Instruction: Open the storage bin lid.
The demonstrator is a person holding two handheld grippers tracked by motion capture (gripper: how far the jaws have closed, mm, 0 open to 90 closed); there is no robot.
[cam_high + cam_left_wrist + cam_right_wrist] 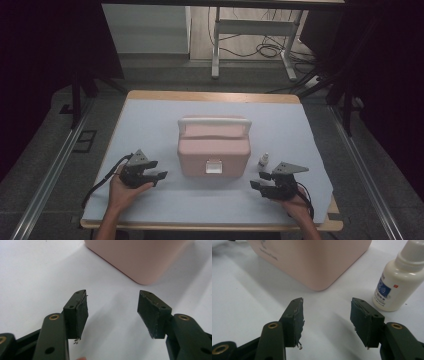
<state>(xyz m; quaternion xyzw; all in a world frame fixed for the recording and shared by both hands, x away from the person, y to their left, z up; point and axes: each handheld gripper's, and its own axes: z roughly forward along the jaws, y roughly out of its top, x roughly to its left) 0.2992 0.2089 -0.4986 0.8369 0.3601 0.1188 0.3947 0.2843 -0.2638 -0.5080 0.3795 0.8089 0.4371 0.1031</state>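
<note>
I hold one gripper in each hand at the near side of the table (150, 102), which is covered by a pale sheet. My left gripper (159, 174) sits low over the sheet with its jaws spread wide and nothing between them; in the left gripper view (112, 312) the black pads (79, 315) stand well apart, bare white sheet in the gap. Ahead of it and slightly to its right is a rounded lower corner of the pink box (140, 260). My right gripper (259, 181) is likewise spread, jaws apart and holding nothing; in the right gripper view (326, 320) only sheet lies between the pads (295, 322). Ahead of this gripper and to its left is the other near corner of the pink box (312, 262), with small print on one face, too blurred to read. Ahead and to its right stands a small white bottle (398, 285), upright, with a blue label and a white cap, just beside the box but apart from it. From the high view, the pink box (213, 150) sits between my two grippers and beyond them, lid closed, with a white handle (215, 120) along its far edge and a pale latch (213, 166) on its near face. The bottle (263, 160) stands just beyond my right gripper.
</note>
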